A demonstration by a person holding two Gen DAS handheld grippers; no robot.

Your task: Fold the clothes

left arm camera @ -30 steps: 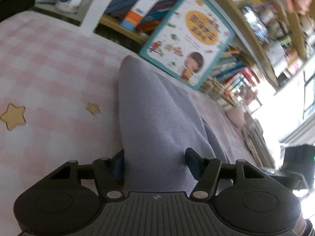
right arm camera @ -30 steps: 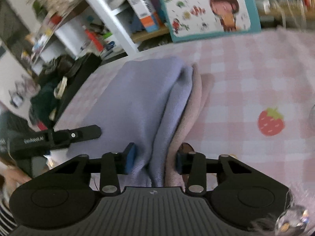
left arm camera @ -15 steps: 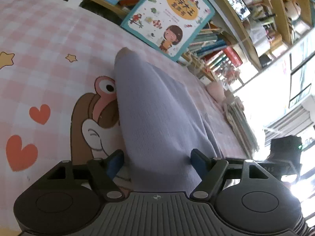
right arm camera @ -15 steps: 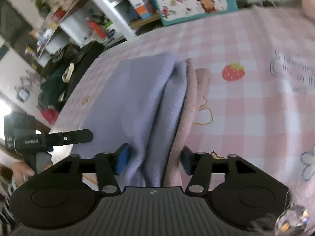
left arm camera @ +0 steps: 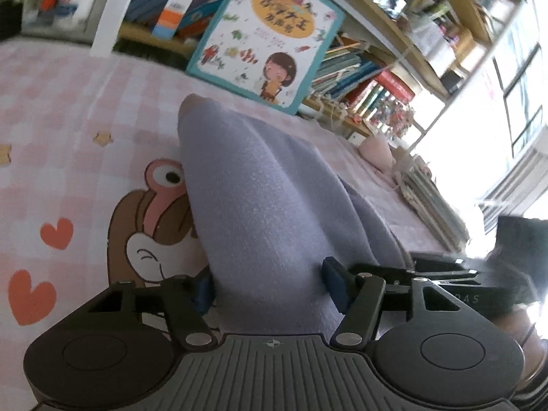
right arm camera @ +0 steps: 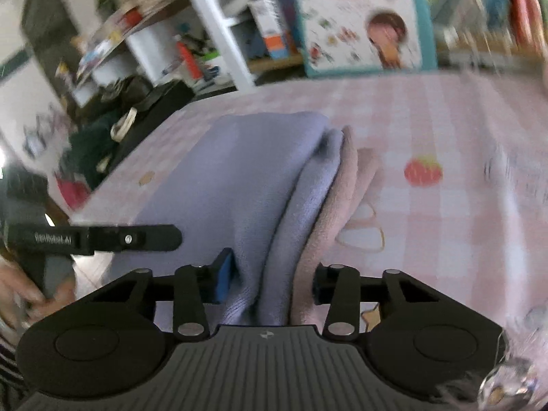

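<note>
A folded lavender garment [left arm camera: 260, 212] with a pink inner layer lies on the pink checked cloth [left arm camera: 61, 130]. My left gripper [left arm camera: 269, 282] has its jaws around the thick near end of the garment, blue pads on both sides. In the right wrist view the garment [right arm camera: 253, 178] shows lavender folds and pink edges [right arm camera: 346, 188]. My right gripper [right arm camera: 270, 282] has its jaws around the other near end. The left gripper's finger [right arm camera: 130, 238] shows at the left there. The right gripper [left arm camera: 455, 281] shows at the right in the left wrist view.
A large children's picture book [left arm camera: 270, 37] leans against bookshelves [left arm camera: 376, 78] behind the table. Stacked books [left arm camera: 431, 198] lie at the far right edge. A white shelf unit with clutter [right arm camera: 191, 44] and dark bags [right arm camera: 113, 130] stand beyond the left table edge.
Both grippers, still around the garment ends, have shifted over the cloth, first back, then slightly forward; the views are tilted differently and blurred. The garment stays folded in the same shape.
</note>
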